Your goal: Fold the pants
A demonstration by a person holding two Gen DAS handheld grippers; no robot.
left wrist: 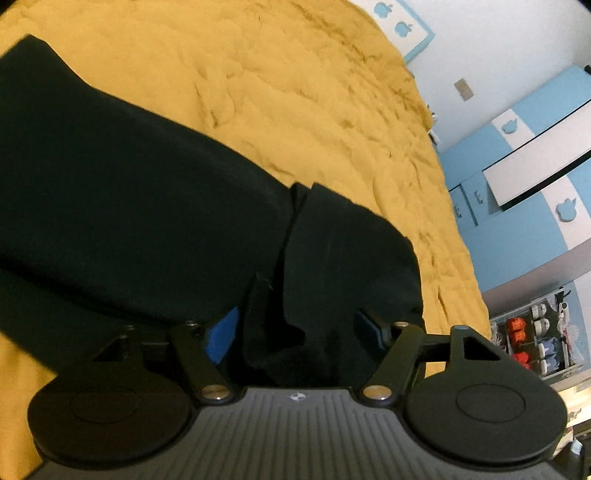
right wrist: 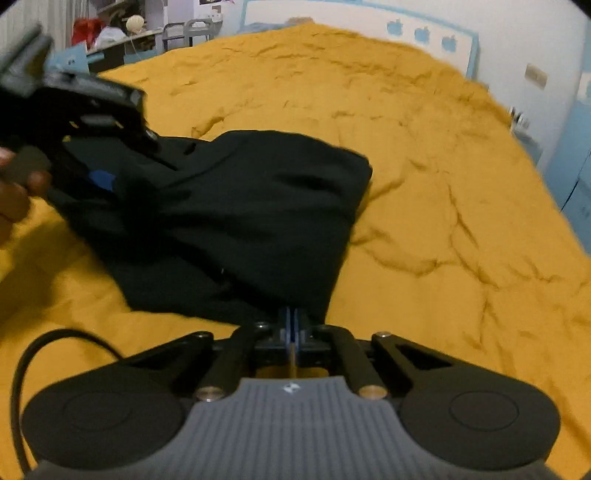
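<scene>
Black pants (left wrist: pixel 129 206) lie partly folded on a mustard-yellow bedspread (left wrist: pixel 295 92). In the left wrist view my left gripper (left wrist: pixel 295 328) has its blue pads (left wrist: pixel 218 336) wide apart, with a bunch of pants fabric hanging between them. In the right wrist view the pants (right wrist: pixel 258 206) lie ahead as a dark heap. My right gripper (right wrist: pixel 291 321) is shut, its blue fingers pinching the near edge of the pants. The left gripper (right wrist: pixel 99 177) shows there at the left, over the far side of the pants.
The bedspread (right wrist: pixel 443 184) stretches wide to the right and beyond the pants. Blue and white furniture (left wrist: pixel 535 166) and a shelf of small items (left wrist: pixel 535 339) stand past the bed's edge. A cluttered desk (right wrist: pixel 129 33) is at the back left.
</scene>
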